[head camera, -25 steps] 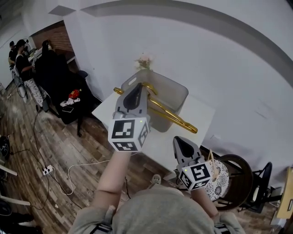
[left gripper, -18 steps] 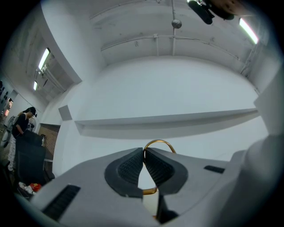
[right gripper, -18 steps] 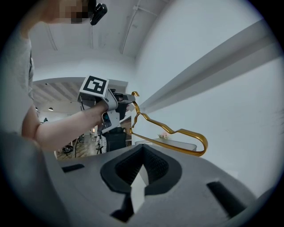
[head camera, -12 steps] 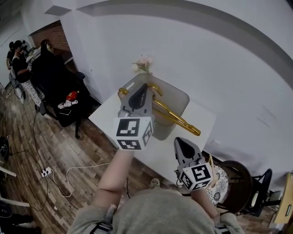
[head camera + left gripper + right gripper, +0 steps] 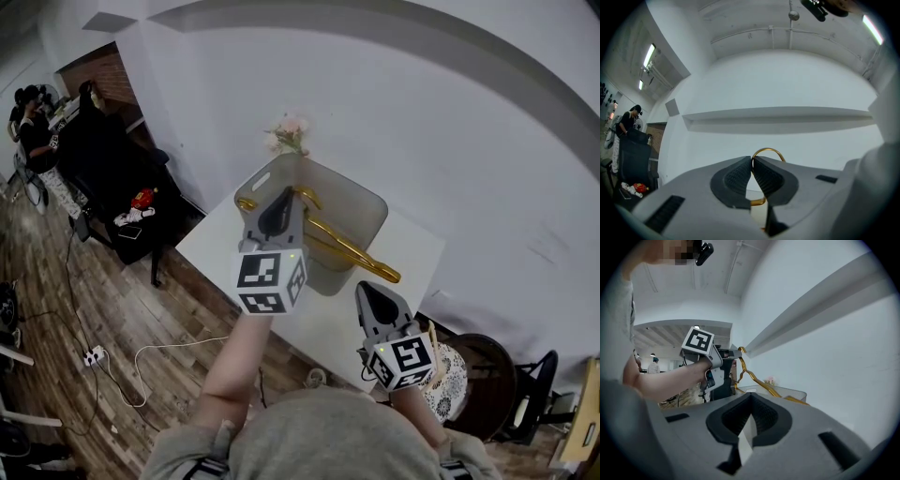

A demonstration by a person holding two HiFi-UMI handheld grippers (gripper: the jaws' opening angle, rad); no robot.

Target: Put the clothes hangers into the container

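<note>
A gold clothes hanger [image 5: 349, 249] hangs slantwise over the grey see-through container [image 5: 364, 201] on the white table [image 5: 323, 319]. My left gripper [image 5: 272, 208] is shut on the hanger near its hook and holds it above the container's near rim. In the left gripper view the gold hook [image 5: 768, 151] curls up from between the closed pads of the left gripper [image 5: 752, 161]. My right gripper [image 5: 372, 298] is shut with nothing in it, low by the table's front edge. The right gripper view shows the right gripper [image 5: 750, 398], with the left gripper [image 5: 735, 352], hanger [image 5: 761, 383] and container [image 5: 793, 393] beyond it.
A small bunch of pale flowers [image 5: 289, 132] stands behind the container against the white wall. A round chair with a patterned cushion [image 5: 457, 367] is at the right. A black chair, people [image 5: 36, 122] and a cable [image 5: 141, 354] on the wooden floor lie to the left.
My left gripper has brought the hanger a little lower and closer over the container. The right gripper has hardly moved.
</note>
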